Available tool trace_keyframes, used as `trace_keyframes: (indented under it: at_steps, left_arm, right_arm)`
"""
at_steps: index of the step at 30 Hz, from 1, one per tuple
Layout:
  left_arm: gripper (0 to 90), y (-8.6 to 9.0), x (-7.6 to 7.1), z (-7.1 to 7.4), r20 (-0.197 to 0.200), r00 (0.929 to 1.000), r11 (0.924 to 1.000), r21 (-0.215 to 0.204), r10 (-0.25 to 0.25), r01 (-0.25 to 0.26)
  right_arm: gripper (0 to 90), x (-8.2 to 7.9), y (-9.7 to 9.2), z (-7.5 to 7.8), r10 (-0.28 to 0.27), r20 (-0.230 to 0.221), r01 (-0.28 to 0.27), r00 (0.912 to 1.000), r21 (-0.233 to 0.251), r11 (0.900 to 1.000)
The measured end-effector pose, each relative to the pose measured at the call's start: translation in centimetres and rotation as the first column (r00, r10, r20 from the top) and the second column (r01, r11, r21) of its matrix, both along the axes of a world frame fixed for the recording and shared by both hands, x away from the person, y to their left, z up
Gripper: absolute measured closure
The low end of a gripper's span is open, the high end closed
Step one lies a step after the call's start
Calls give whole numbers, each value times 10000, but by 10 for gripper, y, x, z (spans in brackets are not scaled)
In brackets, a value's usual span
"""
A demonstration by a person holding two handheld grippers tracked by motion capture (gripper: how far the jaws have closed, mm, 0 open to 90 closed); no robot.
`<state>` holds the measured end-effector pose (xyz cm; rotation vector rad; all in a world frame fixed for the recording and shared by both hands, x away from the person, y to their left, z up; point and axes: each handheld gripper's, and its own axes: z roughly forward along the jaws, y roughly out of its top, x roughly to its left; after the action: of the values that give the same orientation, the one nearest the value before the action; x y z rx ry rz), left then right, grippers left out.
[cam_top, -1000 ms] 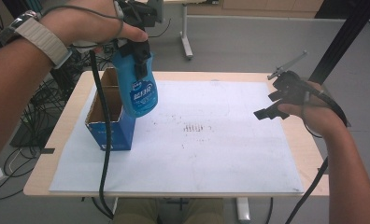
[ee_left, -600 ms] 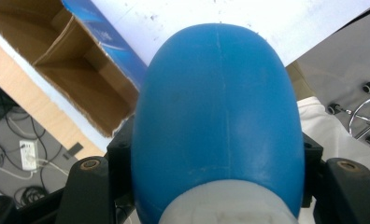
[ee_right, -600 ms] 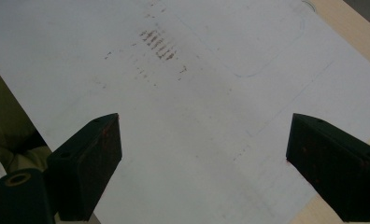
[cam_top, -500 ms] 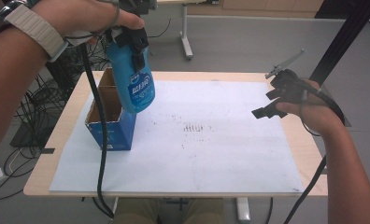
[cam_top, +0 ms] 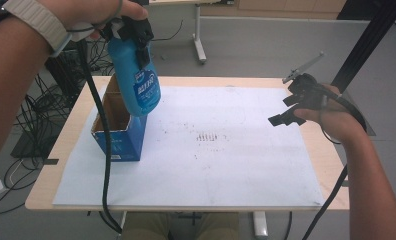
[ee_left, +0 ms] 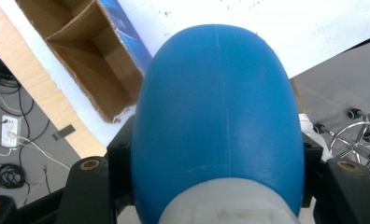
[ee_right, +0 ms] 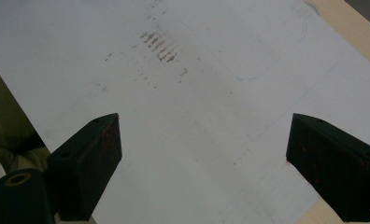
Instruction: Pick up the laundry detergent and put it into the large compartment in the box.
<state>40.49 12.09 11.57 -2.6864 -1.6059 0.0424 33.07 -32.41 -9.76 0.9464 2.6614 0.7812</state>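
The left gripper [cam_top: 131, 31] is clamped on the blue bottle [cam_top: 138, 82] above the cardboard box [cam_top: 117, 131], probably for taking it out, while the right gripper [cam_top: 291, 107] waits with jaws apart.

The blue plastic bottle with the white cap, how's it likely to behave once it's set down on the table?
The blue plastic bottle looks tall and narrow, so it may tip easily. Its smooth rounded body could roll if laid down. The left gripper clamps it near the cap, so it probably hangs stiffly.

Open white sheet [cam_top: 226, 165] across the middle and right of the table, free passage there. On the left the open cardboard box [cam_top: 117, 131] blocks the way, with the held blue bottle [cam_top: 135, 82] hanging just above it.
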Motion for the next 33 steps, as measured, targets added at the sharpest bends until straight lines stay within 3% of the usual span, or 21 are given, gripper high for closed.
trace_keyframes:
  at_steps: [6, 10, 26, 33]
  left_arm:
    - [385, 14, 4, 3, -46, 9986, 9985, -162, 525, -525]
    - [385, 20, 5, 4, 39, 9950, 9950, -39, 998, -998]
    - [385, 59, 14, 4, 52, 9714, 9713, -167, 2372, -2371]
    - [385, 67, 19, -1, 47, 9595, 9595, 16, 2817, -2818]
  right_arm:
    - [103, -1, -3, -1, 8, 54, -8, 10000, 57, 10000]
    - [103, 0, -5, -3, 11, -3, -11, 10000, 42, 10000]
    - [103, 1, -5, -3, 27, 10, -27, 10000, 97, 9999]
    - [103, 1, -7, -5, 3, -31, -2, 10000, 124, 9999]
